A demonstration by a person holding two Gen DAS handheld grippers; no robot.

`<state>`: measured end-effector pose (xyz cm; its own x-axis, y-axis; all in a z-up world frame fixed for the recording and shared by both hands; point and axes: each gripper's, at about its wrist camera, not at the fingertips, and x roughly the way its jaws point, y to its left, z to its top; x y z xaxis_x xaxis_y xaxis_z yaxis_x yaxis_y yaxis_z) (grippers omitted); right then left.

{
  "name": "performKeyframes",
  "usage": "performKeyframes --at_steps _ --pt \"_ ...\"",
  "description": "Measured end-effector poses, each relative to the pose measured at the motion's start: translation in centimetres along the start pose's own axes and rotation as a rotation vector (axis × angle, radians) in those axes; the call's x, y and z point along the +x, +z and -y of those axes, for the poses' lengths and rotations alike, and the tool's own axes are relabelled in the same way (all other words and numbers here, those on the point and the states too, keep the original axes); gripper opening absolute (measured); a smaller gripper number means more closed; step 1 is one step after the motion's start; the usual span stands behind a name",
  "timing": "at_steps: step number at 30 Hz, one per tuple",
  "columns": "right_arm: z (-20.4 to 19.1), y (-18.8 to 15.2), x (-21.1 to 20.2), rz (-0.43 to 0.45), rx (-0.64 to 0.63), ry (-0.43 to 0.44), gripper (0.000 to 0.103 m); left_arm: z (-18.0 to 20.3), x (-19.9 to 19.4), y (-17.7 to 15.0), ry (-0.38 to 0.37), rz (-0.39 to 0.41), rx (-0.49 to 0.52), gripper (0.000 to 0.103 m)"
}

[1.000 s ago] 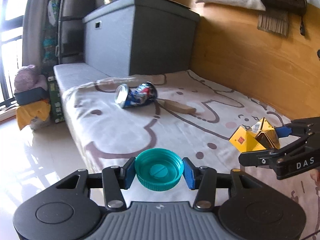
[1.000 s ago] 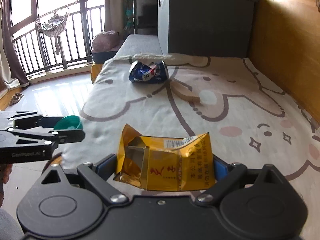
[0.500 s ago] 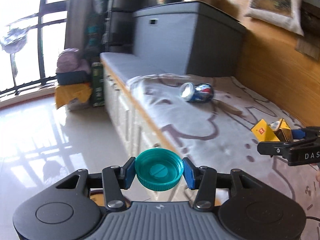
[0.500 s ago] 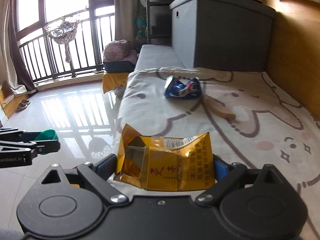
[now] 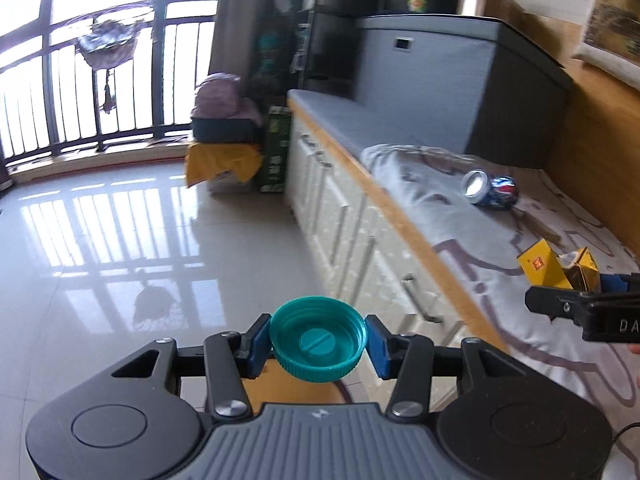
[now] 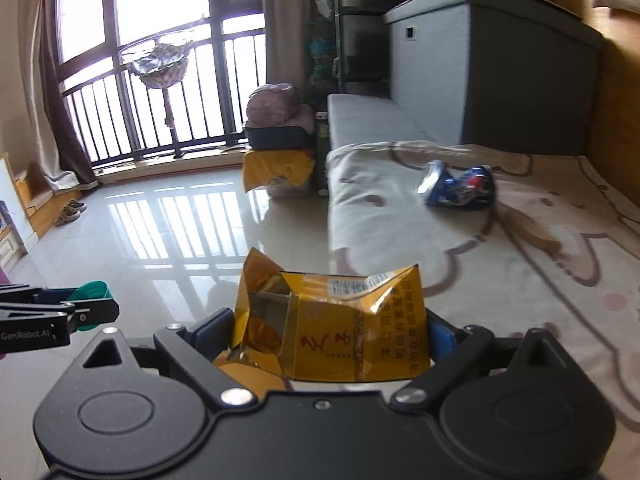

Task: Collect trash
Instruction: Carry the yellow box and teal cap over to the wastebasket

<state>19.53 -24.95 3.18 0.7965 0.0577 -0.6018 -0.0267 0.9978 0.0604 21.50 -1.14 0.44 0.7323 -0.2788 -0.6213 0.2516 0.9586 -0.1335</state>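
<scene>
Left wrist view showed my left gripper [image 5: 318, 344] pinching a light, rigid teal bottle cap [image 5: 318, 339] by its rim, while my right gripper [image 6: 330, 334] clamped a flimsy crushed yellow carton [image 6: 332, 324], and the dented soda can [image 6: 460, 188] lay ahead, best taken across its body.

right gripper [image 5: 600, 296]: cut off by frame edge | crushed can [image 6: 460, 186]: label blurred

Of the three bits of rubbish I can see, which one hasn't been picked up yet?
The crushed blue can, lying on the patterned blanket. The teal cap sits in the left gripper, the yellow packet in the right gripper.
</scene>
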Motion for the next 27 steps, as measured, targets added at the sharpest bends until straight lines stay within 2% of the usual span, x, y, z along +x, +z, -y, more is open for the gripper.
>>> performKeyframes --at_steps 9,20,27 --pt "-3.9 -0.9 2.7 -0.023 0.009 0.037 0.097 -4.0 1.2 -0.9 0.08 -0.052 -0.072 0.05" --pt "-7.0 -4.0 8.7 -0.127 0.028 0.05 0.097 -6.7 5.0 -3.3 0.133 -0.158 -0.091 0.05" --pt "-7.8 -5.9 12.8 -0.201 0.016 0.068 0.097 -8.2 7.8 -5.0 0.138 -0.226 -0.121 0.05"
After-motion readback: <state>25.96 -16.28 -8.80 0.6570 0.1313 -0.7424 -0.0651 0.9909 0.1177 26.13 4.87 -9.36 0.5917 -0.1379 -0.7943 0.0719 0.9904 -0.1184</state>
